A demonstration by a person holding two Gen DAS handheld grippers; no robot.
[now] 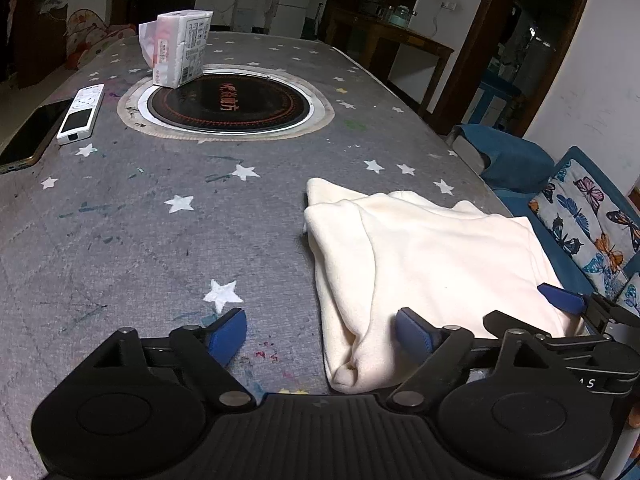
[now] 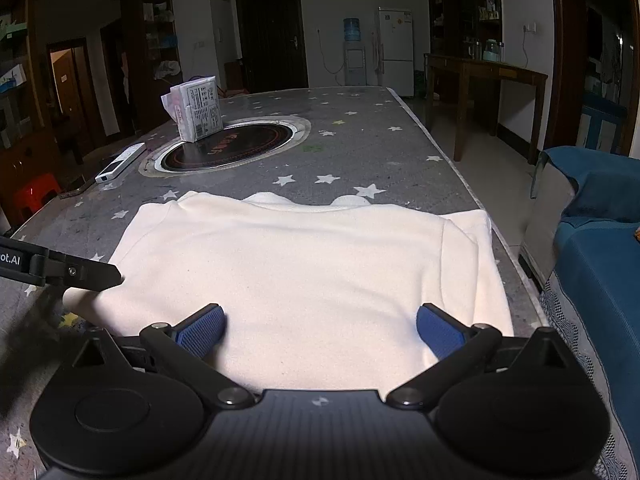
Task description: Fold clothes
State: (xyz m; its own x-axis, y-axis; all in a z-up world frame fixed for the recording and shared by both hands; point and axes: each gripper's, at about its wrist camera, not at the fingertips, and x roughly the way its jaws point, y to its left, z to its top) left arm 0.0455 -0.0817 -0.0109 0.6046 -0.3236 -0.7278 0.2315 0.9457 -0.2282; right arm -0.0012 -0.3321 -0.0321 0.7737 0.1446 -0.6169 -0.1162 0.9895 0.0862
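Lying folded on the star-printed cloth (image 1: 168, 240) of the table, the cream garment (image 2: 304, 264) sits straight ahead of the right gripper (image 2: 318, 330) and just to the right of the left gripper (image 1: 320, 334). The left gripper's blue pads (image 1: 226, 334) stand wide apart with nothing between them but bare cloth and the near left edge of the garment; the right-hand pad hangs over that folded edge without pinching it. The right gripper is likewise spread wide, its pads (image 2: 202, 330) poised on either side of the garment's near hem, gripping nothing. In the right wrist view one dark finger of the left gripper pokes in from the left, its tip at the garment's left corner. Beyond the garment, further ahead of both grippers, a round black cooktop (image 1: 228, 106) is set into the table, with a tissue pack (image 1: 182, 48) standing on its far left rim. Left of the cooktop lie a white remote (image 1: 81, 114) and, beside it, a dark phone (image 1: 26, 140). A blue sofa (image 2: 600, 248) stands to the right of the table.
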